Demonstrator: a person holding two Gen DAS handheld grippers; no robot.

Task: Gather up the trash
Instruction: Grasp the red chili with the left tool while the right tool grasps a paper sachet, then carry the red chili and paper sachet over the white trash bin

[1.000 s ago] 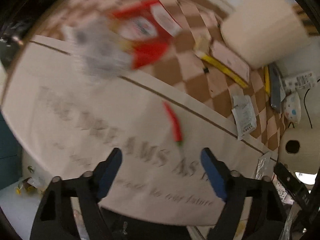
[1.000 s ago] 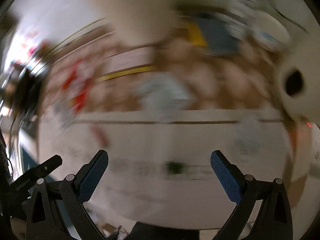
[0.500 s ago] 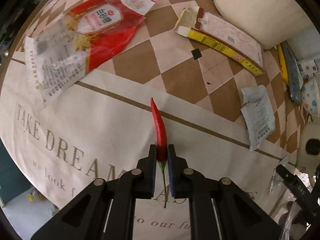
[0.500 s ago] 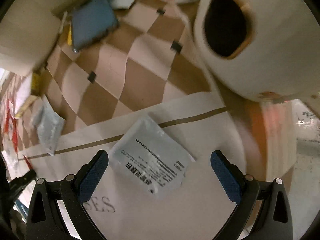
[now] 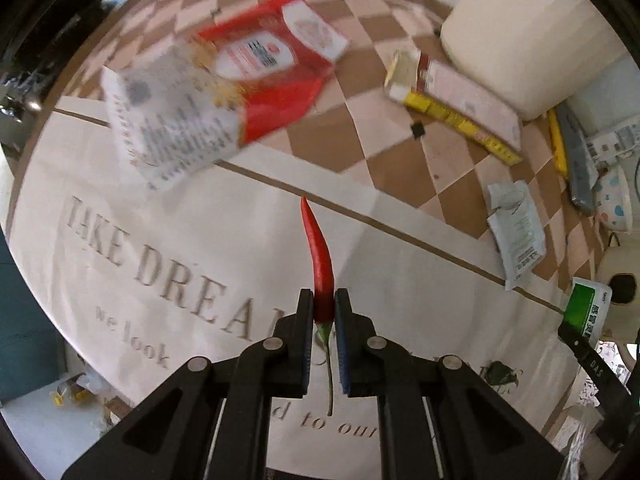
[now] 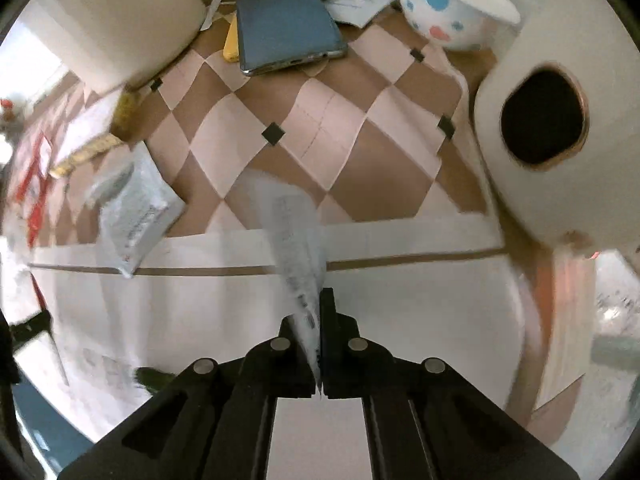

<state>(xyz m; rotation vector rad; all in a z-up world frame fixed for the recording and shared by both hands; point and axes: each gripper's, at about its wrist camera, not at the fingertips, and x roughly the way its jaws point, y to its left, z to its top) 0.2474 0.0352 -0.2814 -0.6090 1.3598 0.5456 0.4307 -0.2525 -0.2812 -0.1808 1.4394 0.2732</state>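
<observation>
Red chilli (image 5: 320, 256) — one, clamped in left tongs (image 5: 324, 312); right tongs (image 6: 316, 316) clamp one white sachet (image 6: 294, 236).

Left hand-held gripper (image 5: 324, 312): black two-finger unit with blue pads (image 5: 306, 344), jaws closed to a narrow gap, pinching a red chili pepper (image 5: 319, 258) near its stem end; pepper points forward, green stem trails back between the fingers.

Right hand-held gripper (image 6: 318, 320): same build, jaws closed, clamping a thin white printed packet (image 6: 298, 248) edge-on; packet juts forward, blurred.

One chili (image 5: 319, 256), one bowl (image 6: 452, 8)
</observation>
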